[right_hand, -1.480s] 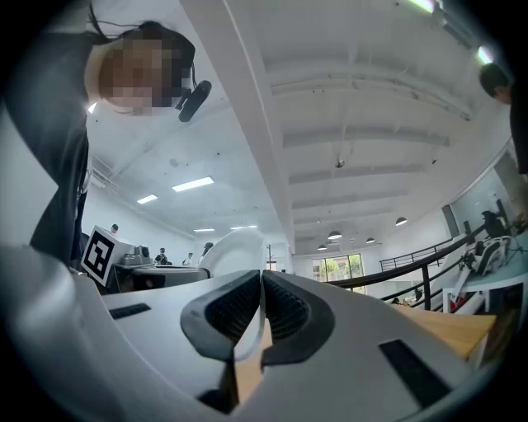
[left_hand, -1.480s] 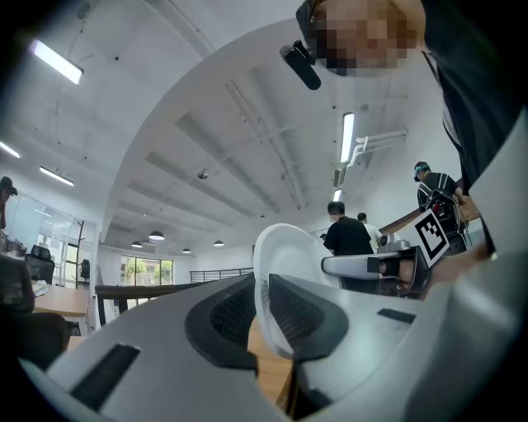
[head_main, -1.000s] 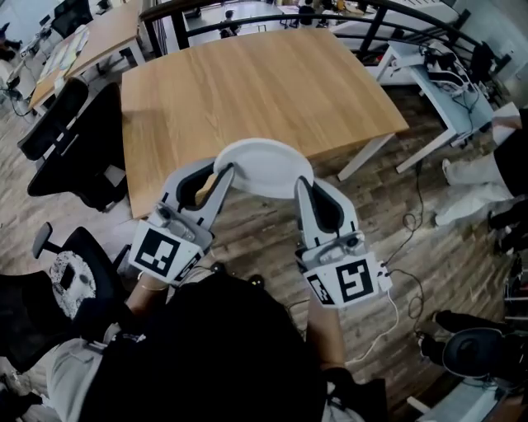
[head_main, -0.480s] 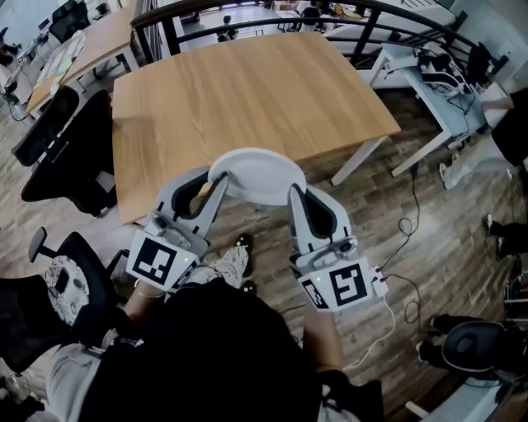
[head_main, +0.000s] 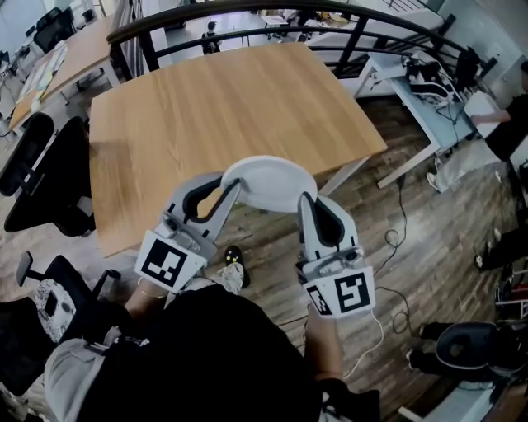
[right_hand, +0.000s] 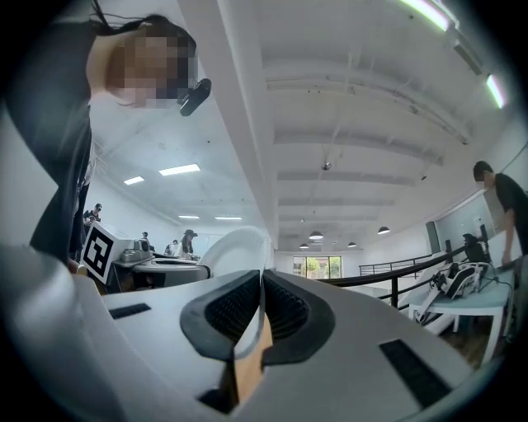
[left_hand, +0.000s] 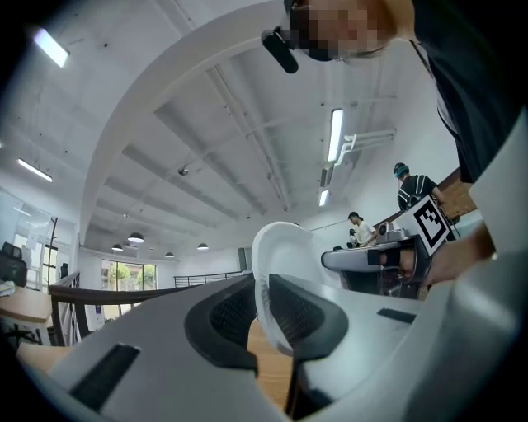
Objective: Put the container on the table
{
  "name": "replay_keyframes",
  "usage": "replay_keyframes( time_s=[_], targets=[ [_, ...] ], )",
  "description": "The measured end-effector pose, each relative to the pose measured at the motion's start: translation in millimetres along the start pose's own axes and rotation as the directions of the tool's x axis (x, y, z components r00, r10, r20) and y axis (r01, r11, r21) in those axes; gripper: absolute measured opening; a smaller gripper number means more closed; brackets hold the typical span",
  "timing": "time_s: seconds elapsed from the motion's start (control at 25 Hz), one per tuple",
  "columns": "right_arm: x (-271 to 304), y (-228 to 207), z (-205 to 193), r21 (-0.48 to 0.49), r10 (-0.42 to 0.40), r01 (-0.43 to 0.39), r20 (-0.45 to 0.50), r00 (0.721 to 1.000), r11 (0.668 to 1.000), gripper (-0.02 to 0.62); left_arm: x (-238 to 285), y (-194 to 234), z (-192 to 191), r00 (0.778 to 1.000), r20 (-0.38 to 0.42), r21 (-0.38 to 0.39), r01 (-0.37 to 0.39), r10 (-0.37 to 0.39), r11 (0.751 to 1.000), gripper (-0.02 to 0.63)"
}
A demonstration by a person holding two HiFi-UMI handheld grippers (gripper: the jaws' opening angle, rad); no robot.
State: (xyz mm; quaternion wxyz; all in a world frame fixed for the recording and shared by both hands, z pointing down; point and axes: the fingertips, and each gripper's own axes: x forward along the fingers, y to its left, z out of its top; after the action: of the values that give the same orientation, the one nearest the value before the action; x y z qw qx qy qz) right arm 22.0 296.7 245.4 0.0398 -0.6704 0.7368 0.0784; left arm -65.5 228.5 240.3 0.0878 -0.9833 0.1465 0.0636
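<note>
Head view, shallow round white container [head_main: 268, 181], rim pinched by left tool [head_main: 230, 188] and right tool [head_main: 307, 203]

left gripper [head_main: 228, 188], right gripper [head_main: 307, 203] side by side, each clamped on container [head_main: 268, 177]

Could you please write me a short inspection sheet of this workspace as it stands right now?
Surface: wooden table, top bare.
Job's things: white container, held up at the table's near edge, not yet set down.
Clutter: nothing seen on the table.
Grippers: left gripper and right gripper each shut on the container's rim, on opposite sides.
Cables: white cable hangs from the right gripper; dark cable lies on the floor at the right.
Surroundings: black office chairs at the left, railing behind the table, white desk at the right.
</note>
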Motion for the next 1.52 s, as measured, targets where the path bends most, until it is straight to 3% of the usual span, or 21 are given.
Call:
replay_keyframes(
  time_s=[0.28,0.44,1.2,1.52],
  targets=[
    [54,-27,-11,-0.021,0.027,-0.028,-0.026,0.999,0.999,0.023,34,45,-22,1.000,-0.014,-0.046,-0.025,0.024,0.999,0.057],
    [82,-42,-13,-0.022,0.041,-0.042,-0.041,0.998,0.999,0.023,51,65,-25,0.999,-0.022,-0.022,-0.036,0.035,0.999,0.057],
    [214,-69,-48,-0.050,0.183,-0.187,-0.078,0.980,0.981,0.024,88,173,-66,0.980,-0.026,-0.054,-0.200,0.198,0.978,0.057],
    [249,-67,-64,-0.002,0.237,-0.238,-0.065,0.969,0.971,0.023,88,202,-82,0.967,-0.056,-0.006,-0.250,0.250,0.968,0.057]
  ],
)
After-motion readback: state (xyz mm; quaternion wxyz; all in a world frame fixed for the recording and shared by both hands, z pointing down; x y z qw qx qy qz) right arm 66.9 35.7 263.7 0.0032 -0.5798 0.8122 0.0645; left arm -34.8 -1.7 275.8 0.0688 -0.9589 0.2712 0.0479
